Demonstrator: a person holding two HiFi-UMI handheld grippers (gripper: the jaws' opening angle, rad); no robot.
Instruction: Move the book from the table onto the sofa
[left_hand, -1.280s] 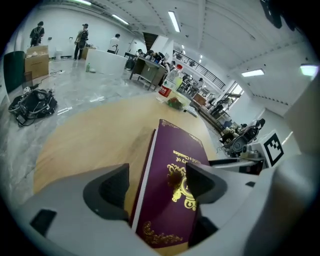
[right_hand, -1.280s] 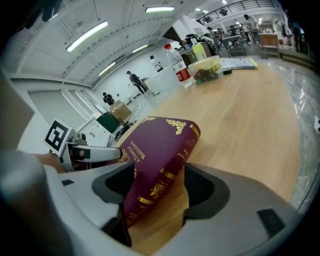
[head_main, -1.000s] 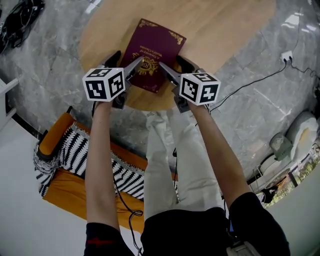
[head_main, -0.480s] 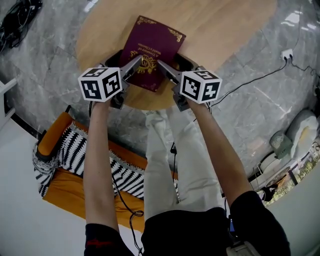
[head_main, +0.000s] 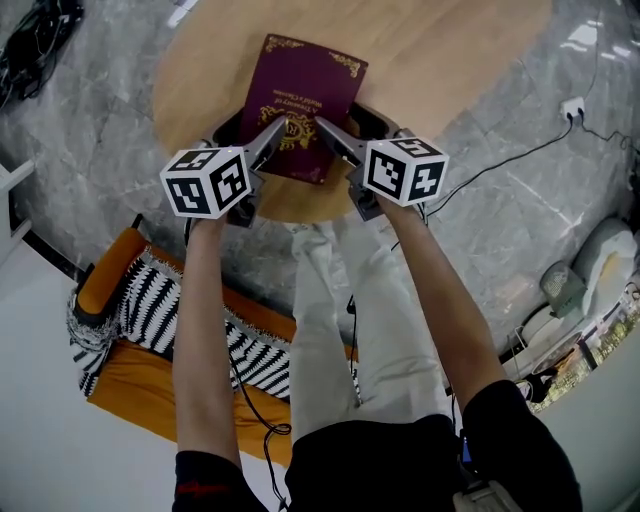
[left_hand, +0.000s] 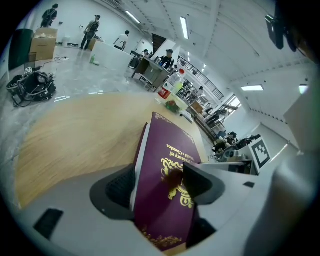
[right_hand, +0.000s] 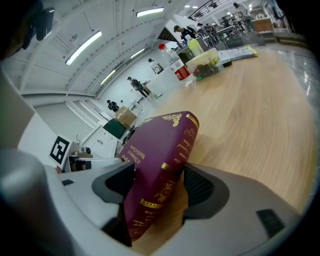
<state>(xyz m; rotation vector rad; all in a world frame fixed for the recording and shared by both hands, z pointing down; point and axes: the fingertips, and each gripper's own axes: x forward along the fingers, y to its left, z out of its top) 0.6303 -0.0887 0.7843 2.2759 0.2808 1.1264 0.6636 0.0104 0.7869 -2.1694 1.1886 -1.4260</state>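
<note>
A maroon book (head_main: 305, 100) with gold print lies on the round wooden table (head_main: 440, 50). My left gripper (head_main: 250, 130) straddles its near left corner: one finger lies over the cover, the other stands outside the page edge. Its jaws are closing with the book (left_hand: 165, 160) between them. My right gripper (head_main: 350, 128) straddles the near right corner, with the spine (right_hand: 172, 155) between its pads. A sliver of wood shows between the spine and the outer pad (right_hand: 200, 187).
An orange sofa (head_main: 105, 275) with a black-and-white striped throw (head_main: 150, 300) stands at the lower left, beside the person's legs. Cables (head_main: 30, 40) lie on the stone floor at the top left. Bottles and a food box (right_hand: 200, 62) stand at the table's far side.
The book has turned slightly and slid a little away from me. Both grippers have stayed at its near corners, and the left marker cube has rolled a little.
</note>
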